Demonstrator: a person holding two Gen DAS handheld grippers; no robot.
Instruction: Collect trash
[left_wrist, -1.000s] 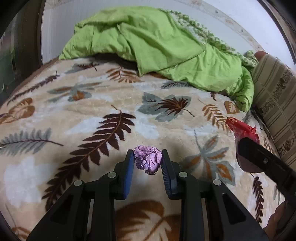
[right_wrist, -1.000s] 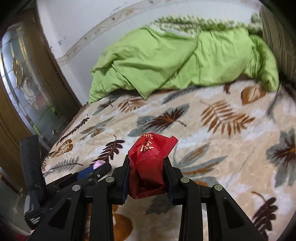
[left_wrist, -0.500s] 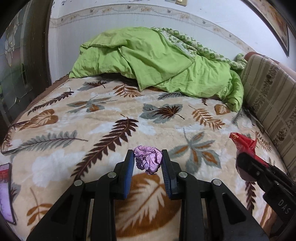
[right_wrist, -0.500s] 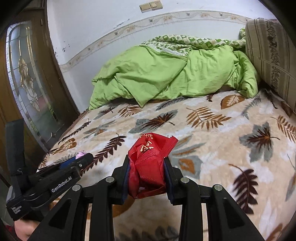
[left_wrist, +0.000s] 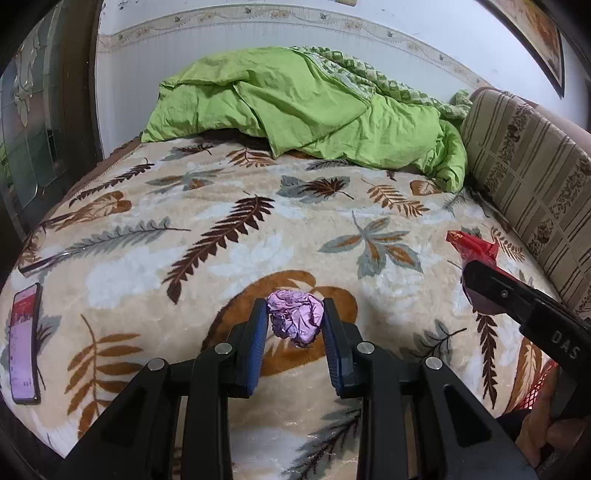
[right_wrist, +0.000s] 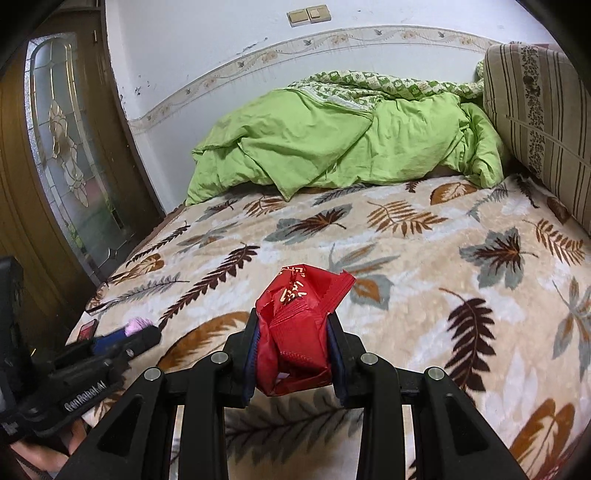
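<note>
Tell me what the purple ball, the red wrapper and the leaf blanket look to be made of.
Purple ball: crumpled paper or thin foil, faint sheen, sharp creases. Red wrapper: glossy plastic film, likely a snack packet, with printed characters and a serrated edge. Blanket: plush fleece, seemingly; soft fuzzy nap, matte.

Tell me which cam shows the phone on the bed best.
Left wrist. The phone lies whole and face up, screen lit, at the near left edge of the blanket. In the right wrist view only a red corner of it shows, behind the left claw.
</note>
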